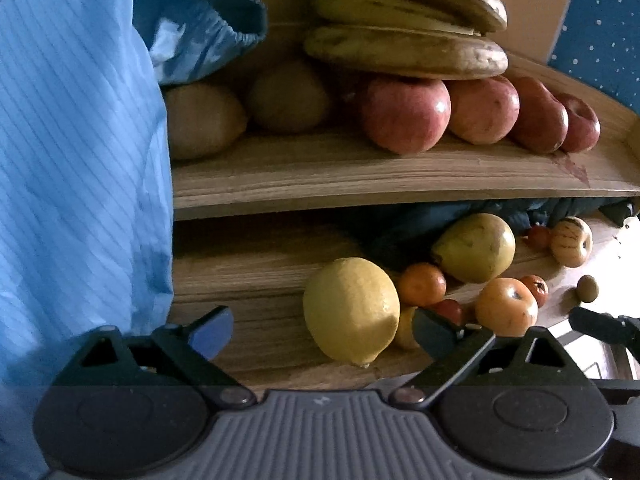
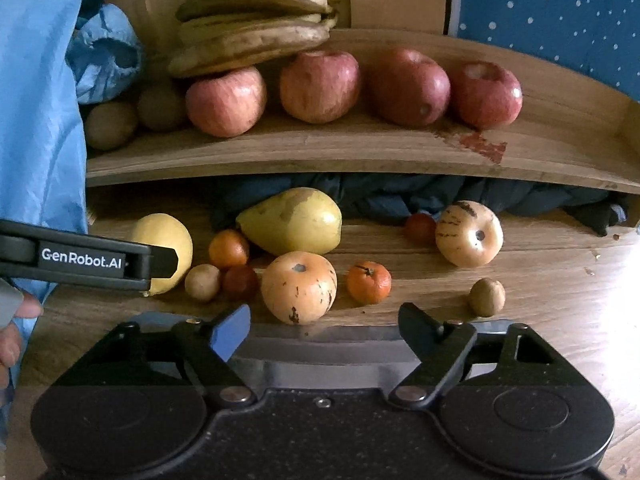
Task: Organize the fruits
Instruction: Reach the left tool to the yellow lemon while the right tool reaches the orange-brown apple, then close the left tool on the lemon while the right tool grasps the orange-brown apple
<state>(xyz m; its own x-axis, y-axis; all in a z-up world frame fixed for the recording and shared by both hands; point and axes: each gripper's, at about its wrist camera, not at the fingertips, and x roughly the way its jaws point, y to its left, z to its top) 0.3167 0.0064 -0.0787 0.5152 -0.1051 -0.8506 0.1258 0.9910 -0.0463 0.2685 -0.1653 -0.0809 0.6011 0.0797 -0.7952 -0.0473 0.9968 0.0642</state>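
A wooden shelf (image 2: pixel 280 156) holds a banana bunch (image 2: pixel 256 20), several red apples (image 2: pixel 320 84) and brown kiwis (image 2: pixel 112 124). On the table below lie a lemon (image 2: pixel 168 240), a pear (image 2: pixel 296 220), tangerines (image 2: pixel 368 282), striped pale melons (image 2: pixel 298 286) and small fruits. My left gripper (image 1: pixel 324 332) is open, its fingers on either side of the lemon (image 1: pixel 352 308) and apart from it. It also shows in the right wrist view (image 2: pixel 156 262) beside the lemon. My right gripper (image 2: pixel 324 328) is open and empty, just short of the nearest melon.
A blue sleeve (image 1: pixel 80 160) fills the left side. Dark cloth (image 2: pixel 440 196) is bunched under the shelf. A blue dotted panel (image 2: pixel 552 12) stands at the back right. A small kiwi (image 2: pixel 486 298) lies alone on the table (image 2: pixel 540 320) at right.
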